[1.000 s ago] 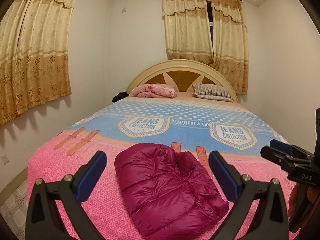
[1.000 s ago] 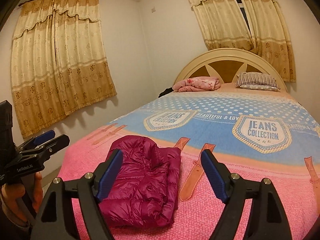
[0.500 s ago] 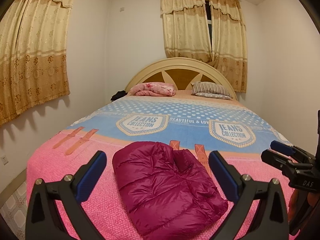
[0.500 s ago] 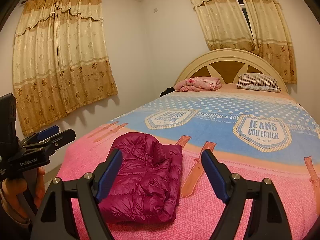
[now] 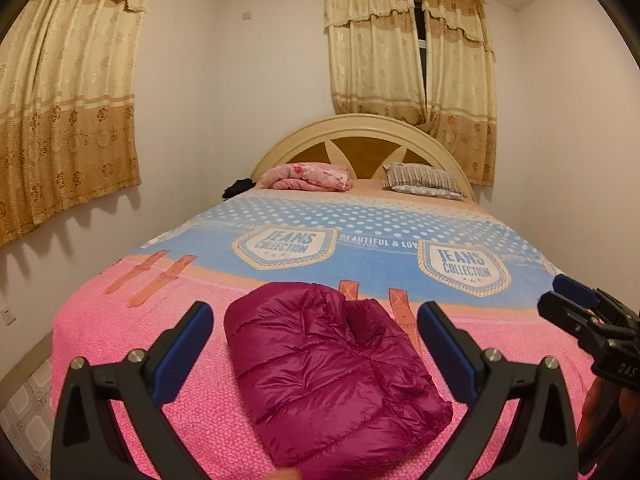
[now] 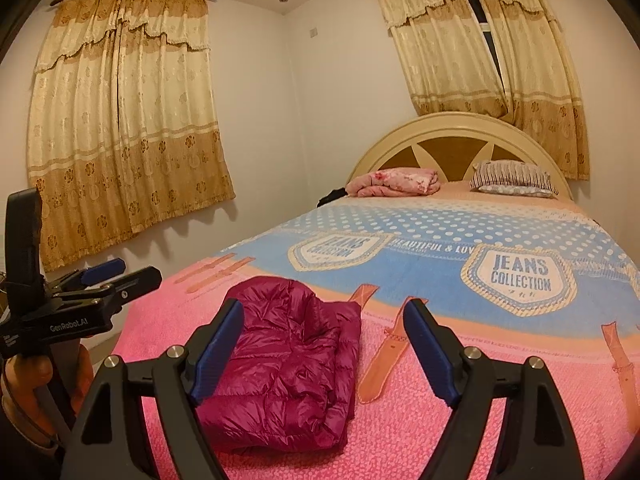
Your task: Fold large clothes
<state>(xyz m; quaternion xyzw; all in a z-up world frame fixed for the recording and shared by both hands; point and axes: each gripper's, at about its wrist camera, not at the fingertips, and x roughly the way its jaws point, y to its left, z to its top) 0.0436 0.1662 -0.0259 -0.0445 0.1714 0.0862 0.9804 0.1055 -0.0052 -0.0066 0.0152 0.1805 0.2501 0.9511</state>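
Note:
A magenta puffer jacket (image 5: 332,364) lies folded into a compact bundle on the pink near end of the bed; it also shows in the right wrist view (image 6: 288,364). My left gripper (image 5: 316,344) is open and empty, held above and just short of the jacket. My right gripper (image 6: 324,344) is open and empty, held to the right of the jacket. The right gripper shows at the right edge of the left wrist view (image 5: 576,304). The left gripper shows at the left of the right wrist view (image 6: 120,274).
The bed carries a pink and blue blanket (image 5: 380,236) with "JEANS COLLECTION" badges. A folded pink quilt (image 5: 308,176) and a striped pillow (image 5: 424,180) lie by the headboard (image 5: 360,136). Curtains hang on the left wall and behind the bed. Tiled floor (image 5: 28,412) shows left.
Both grippers have pulled back and risen a little from the jacket. The jacket has not moved.

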